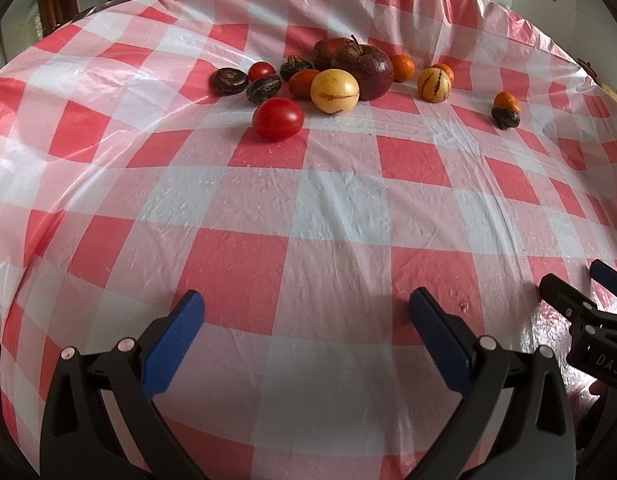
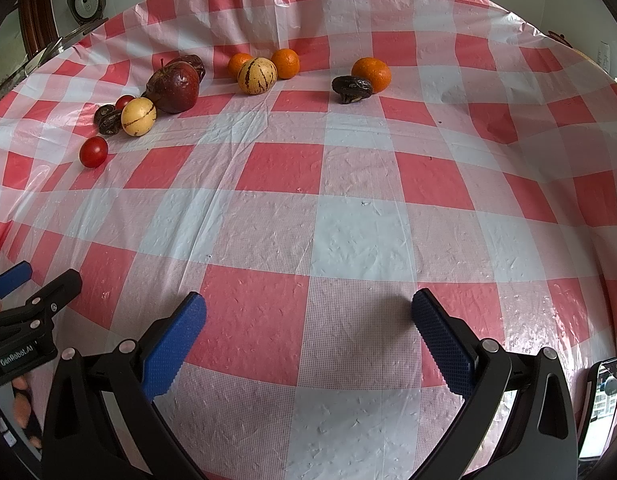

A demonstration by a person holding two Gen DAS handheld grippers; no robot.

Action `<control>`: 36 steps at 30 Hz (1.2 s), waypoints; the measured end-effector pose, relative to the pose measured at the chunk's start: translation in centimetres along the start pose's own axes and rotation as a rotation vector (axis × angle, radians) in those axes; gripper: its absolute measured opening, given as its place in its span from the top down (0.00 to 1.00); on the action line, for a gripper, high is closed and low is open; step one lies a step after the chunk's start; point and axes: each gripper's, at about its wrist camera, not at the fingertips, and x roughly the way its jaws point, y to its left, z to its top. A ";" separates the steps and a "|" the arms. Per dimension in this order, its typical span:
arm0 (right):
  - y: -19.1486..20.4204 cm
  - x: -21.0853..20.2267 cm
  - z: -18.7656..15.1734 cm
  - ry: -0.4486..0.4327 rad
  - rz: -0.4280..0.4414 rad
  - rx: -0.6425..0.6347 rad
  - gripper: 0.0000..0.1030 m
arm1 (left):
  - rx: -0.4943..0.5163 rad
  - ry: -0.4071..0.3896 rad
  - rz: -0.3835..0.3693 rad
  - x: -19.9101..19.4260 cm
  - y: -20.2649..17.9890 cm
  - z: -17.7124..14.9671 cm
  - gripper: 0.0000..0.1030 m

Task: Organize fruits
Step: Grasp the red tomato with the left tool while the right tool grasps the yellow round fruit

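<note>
1. Two grippers hovered low over the near part of the desk (image 1: 308,208), the left gripper (image 1: 306,316) and the right gripper (image 2: 308,314) each with fingers spread wide and holding nothing; sorting appeared not yet begun.
2. Farthest left in the left wrist view lay dark wrinkled fruits (image 1: 229,81), small tomatoes (image 1: 278,118) and a smooth yellow fruit (image 1: 334,91), bunched close and some touching.
3. Behind them sat a dark red apple (image 1: 366,70), its skin dull and shrivelled near the stem, with a second dark fruit tucked at its back.
4. Just right of the apple rested a small orange (image 1: 402,67), then a yellow fruit with purple stripes (image 1: 434,84) in front of another orange.
5. Well apart on the right, one orange (image 2: 371,73) touched a lone dark wrinkled fruit (image 2: 352,89).
6. Kinds lay mixed, so the next move likely called for reaching forward to a stray piece, perhaps that right-hand pair, and closing gently; round fruits could roll on the slick plastic cloth.
</note>
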 end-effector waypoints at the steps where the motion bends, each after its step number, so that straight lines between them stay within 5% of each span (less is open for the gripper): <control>1: 0.0 0.0 0.0 0.000 0.000 0.000 0.04 | 0.007 0.006 -0.007 0.2 0.0 0.3 0.01; 7: -0.1 -0.1 -0.1 0.001 0.002 -0.004 0.04 | -0.009 0.020 -0.012 3.0 1.2 4.3 0.01; 11: -0.3 -0.1 -0.2 0.004 0.012 -0.012 0.04 | 0.004 -0.071 0.012 3.9 1.6 7.8 0.02; 16: -0.2 -0.3 -0.3 0.006 0.019 -0.022 0.04 | -0.005 -0.056 0.017 6.4 1.8 11.1 0.22; 22: 0.0 -0.4 0.3 -0.002 0.079 -0.048 0.04 | 0.010 -0.053 0.003 6.9 2.3 11.3 0.60; 28: 2.6 0.7 4.4 -0.051 0.142 -0.072 0.06 | -0.050 -0.128 -0.009 3.9 4.9 9.3 0.61; 36: 10.2 5.2 10.4 -0.019 0.296 -0.106 0.25 | -0.184 -0.197 -0.053 2.6 8.9 7.6 0.61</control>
